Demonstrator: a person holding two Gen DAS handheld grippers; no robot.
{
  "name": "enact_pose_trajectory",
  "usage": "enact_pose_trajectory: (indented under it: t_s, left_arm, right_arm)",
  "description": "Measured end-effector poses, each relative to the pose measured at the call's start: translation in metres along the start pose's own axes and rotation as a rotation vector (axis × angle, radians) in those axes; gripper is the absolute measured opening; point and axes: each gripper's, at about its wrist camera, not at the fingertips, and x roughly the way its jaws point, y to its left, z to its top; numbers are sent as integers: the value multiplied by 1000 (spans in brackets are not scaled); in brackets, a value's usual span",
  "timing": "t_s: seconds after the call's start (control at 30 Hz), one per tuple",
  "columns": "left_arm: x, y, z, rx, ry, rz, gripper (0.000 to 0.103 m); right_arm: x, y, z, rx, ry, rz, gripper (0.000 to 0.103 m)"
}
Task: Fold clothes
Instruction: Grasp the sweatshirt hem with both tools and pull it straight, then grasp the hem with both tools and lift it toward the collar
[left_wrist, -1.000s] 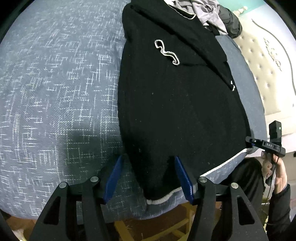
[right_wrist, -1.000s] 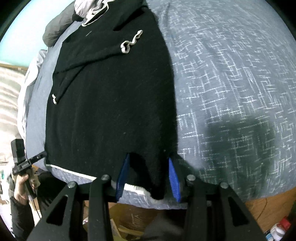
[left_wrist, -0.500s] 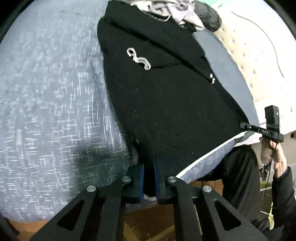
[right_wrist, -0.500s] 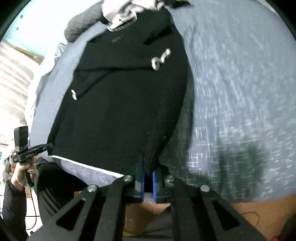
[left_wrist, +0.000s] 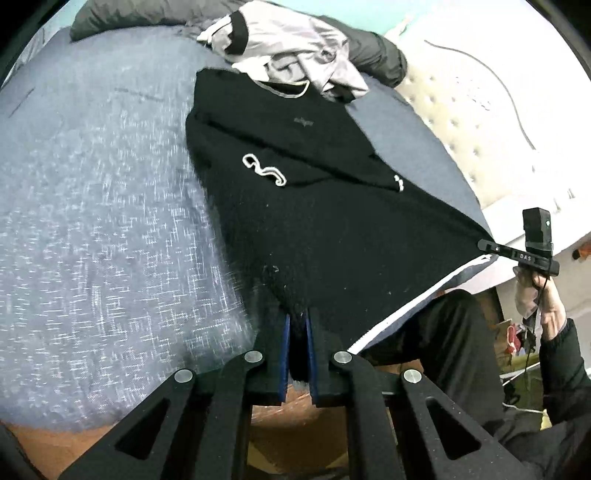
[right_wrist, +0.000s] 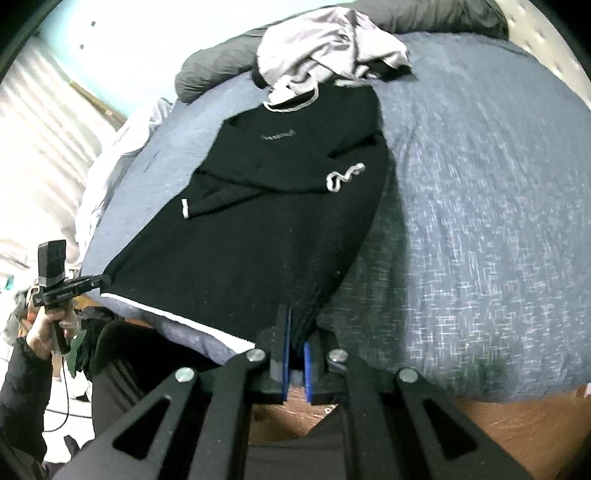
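The left tongs (left_wrist: 298, 334) are pinching the near left corner of the black sweater's (left_wrist: 332, 229) hem, their blue pads (left_wrist: 284, 350) pressed together on the dark knit with fabric bunching up just ahead of them. To the left of these tongs, the blue-grey bedspread (left_wrist: 103, 240) is lying bare. Ahead of them, the sweater is stretching away across the bed, hem nearest and neckline farthest, with both sleeves folded in over the chest; a white-trimmed cuff (left_wrist: 264, 171) is lying curled on the body ahead of the left tongs. Beyond the neckline, a pale crumpled garment (left_wrist: 295, 48) is lying partly on the collar, and a dark grey pillow (left_wrist: 373, 51) is sitting behind it. To the right of the left tongs, the white-edged hem (left_wrist: 417, 299) is running taut toward the right tongs (left_wrist: 487, 246), which are gripping the other corner, with a hand (left_wrist: 535, 299) beneath them.

In the right wrist view, the right tongs (right_wrist: 294, 345) are likewise clamping the hem corner between closed blue pads, the sweater (right_wrist: 258, 236) fanning out ahead and to their left. Farther left, the left tongs (right_wrist: 101, 281) are holding the opposite corner, with a hand (right_wrist: 44, 325) wrapped around their handle. To the right of the right tongs, the bedspread (right_wrist: 498, 221) is spreading out uncovered.
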Motion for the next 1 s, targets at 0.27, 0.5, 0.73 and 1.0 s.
enact_pose_trajectory:
  t_s: [0.27, 0.5, 0.73, 1.0]
  left_arm:
    - [-44, -14, -19, 34, -79, -30, 8]
    - [-65, -24, -32, 43, -117, -57, 8]
    - [-63, -19, -11, 36, -126, -63, 8]
    - [-47, -1, 52, 17, -149, -54, 8]
  right_arm:
    - [-31, 27, -13, -72, -37, 37, 5]
    - [-51, 37, -22, -99, -53, 68, 5]
    - [-48, 35, -6, -98, -54, 64, 5]
    - [-30, 27, 57, -75, -56, 72, 5]
